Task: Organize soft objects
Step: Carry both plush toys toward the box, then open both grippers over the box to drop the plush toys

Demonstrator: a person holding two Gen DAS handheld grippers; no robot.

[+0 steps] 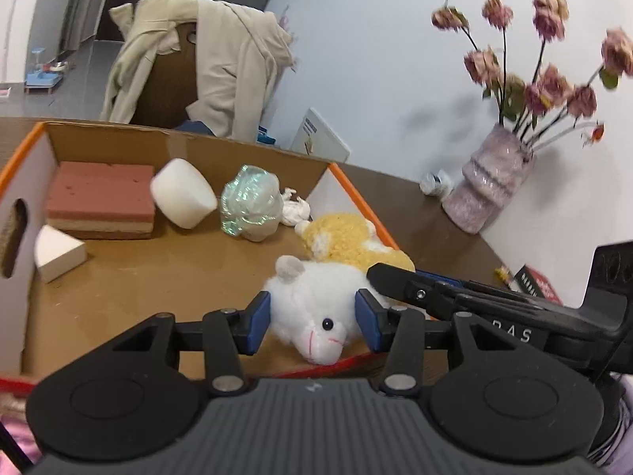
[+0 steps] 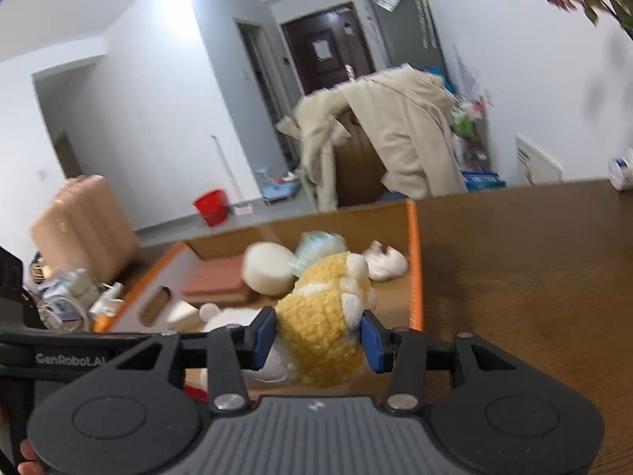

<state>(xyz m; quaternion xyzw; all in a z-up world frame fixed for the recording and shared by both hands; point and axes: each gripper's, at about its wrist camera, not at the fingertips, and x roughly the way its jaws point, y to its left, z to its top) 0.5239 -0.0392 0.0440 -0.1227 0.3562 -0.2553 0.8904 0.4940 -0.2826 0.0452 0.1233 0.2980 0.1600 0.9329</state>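
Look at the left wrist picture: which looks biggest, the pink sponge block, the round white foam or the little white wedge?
1. pink sponge block
2. round white foam
3. little white wedge

The wedge sits nearer the camera and still looks smallest.

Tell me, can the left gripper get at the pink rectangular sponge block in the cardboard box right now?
Probably not yet: the left gripper is shut on the white plush toy, so its jaws are occupied. Otherwise the pink rectangular sponge block lies uncovered in the cardboard box.
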